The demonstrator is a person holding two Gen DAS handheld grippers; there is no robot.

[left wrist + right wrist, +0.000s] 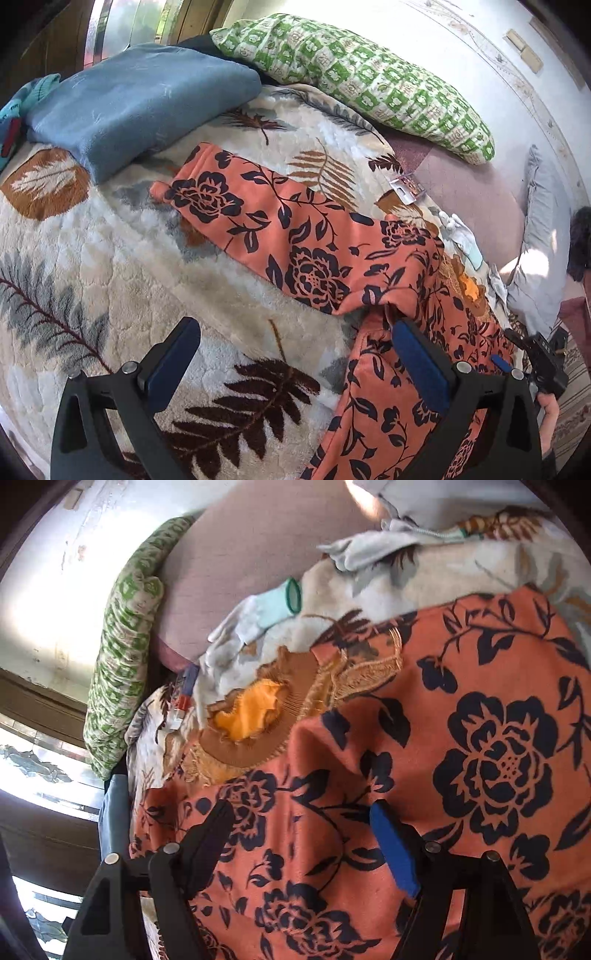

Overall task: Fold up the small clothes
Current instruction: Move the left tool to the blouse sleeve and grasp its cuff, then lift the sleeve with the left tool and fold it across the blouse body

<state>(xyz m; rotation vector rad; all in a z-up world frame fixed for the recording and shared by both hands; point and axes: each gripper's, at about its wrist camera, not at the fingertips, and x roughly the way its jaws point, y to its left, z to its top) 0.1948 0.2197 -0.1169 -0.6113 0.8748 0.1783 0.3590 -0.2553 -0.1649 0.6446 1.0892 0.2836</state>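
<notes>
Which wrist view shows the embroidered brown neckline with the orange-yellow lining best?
The right wrist view: the embroidered brown neckline sits near centre, large, its orange-yellow lining and golden stitching clear. The left wrist view catches only a small sliver of it at the far right edge of the orange floral garment.

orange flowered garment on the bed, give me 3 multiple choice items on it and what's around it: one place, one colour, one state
1. Where does the folded blue blanket lie relative to the orange flowered garment in the left wrist view?
A. upper left of it
B. on top of it
C. lower right of it

2. What colour is the pattern on the pillow?
A. red
B. green
C. purple

3. How does the left gripper stand?
A. shut on the pillow
B. shut on the blanket
C. open, nothing clamped

Answers: 1 A, the blanket sits beyond the garment's far end, to the left. 2 B, green squares on white. 3 C, its fingers stand wide apart over the bed cover.
</notes>
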